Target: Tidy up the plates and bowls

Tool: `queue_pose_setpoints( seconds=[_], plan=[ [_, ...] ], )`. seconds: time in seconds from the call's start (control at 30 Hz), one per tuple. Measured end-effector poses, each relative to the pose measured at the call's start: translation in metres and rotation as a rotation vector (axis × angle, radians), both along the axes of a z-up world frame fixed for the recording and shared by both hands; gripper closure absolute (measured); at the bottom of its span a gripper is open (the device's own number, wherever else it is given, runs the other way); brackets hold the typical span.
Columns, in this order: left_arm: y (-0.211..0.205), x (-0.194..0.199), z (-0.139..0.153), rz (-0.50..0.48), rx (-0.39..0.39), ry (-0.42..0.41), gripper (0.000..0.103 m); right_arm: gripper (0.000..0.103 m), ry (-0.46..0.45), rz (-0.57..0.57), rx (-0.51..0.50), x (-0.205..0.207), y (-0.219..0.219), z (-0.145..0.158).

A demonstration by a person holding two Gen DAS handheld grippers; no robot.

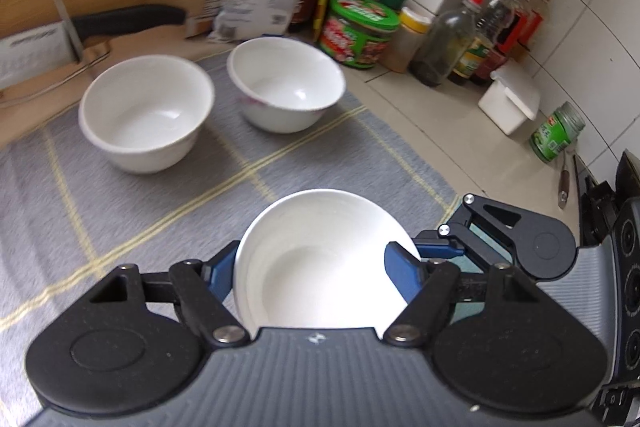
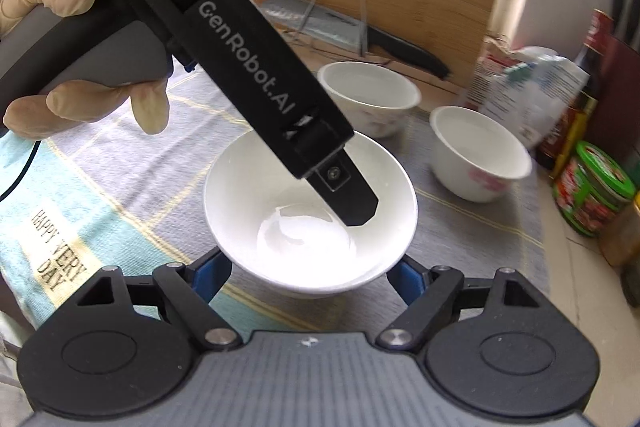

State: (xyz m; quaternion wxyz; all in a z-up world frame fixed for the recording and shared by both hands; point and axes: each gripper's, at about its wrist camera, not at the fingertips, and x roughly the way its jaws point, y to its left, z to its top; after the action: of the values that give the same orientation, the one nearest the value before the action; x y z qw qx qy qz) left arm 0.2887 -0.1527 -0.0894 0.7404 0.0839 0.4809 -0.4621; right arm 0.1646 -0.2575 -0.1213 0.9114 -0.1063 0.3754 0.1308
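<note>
I see a grey checked mat [image 1: 120, 211] on the tiled counter [image 1: 432, 131], both grippers clamping one glossy white bowl [image 2: 310, 215]: left gripper [image 1: 316, 267], right gripper [image 2: 310, 277].

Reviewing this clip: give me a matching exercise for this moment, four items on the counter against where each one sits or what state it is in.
Things:
1. shallow white bowl
2. two deep white bowls
3. black-handled knife
4. green-lidded jar

Places or states:
A. in the metal rack by the bamboo board
B. among the bottles at the tiled wall
C. empty, side by side on the grey mat
D. clamped by the left gripper's fingers on its rim

Pairs: 1-D, 2-C, 3-A, 4-B
</note>
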Motion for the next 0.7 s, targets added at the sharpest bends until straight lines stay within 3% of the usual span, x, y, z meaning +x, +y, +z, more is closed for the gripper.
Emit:
queue_pose_setpoints(
  seconds=[0.7],
  plan=[
    [0.028,0.007,-0.012,0.032,0.015,0.032,0.028,0.016,0.043,0.028,0.008,0.01,0.027,-0.003]
  ],
)
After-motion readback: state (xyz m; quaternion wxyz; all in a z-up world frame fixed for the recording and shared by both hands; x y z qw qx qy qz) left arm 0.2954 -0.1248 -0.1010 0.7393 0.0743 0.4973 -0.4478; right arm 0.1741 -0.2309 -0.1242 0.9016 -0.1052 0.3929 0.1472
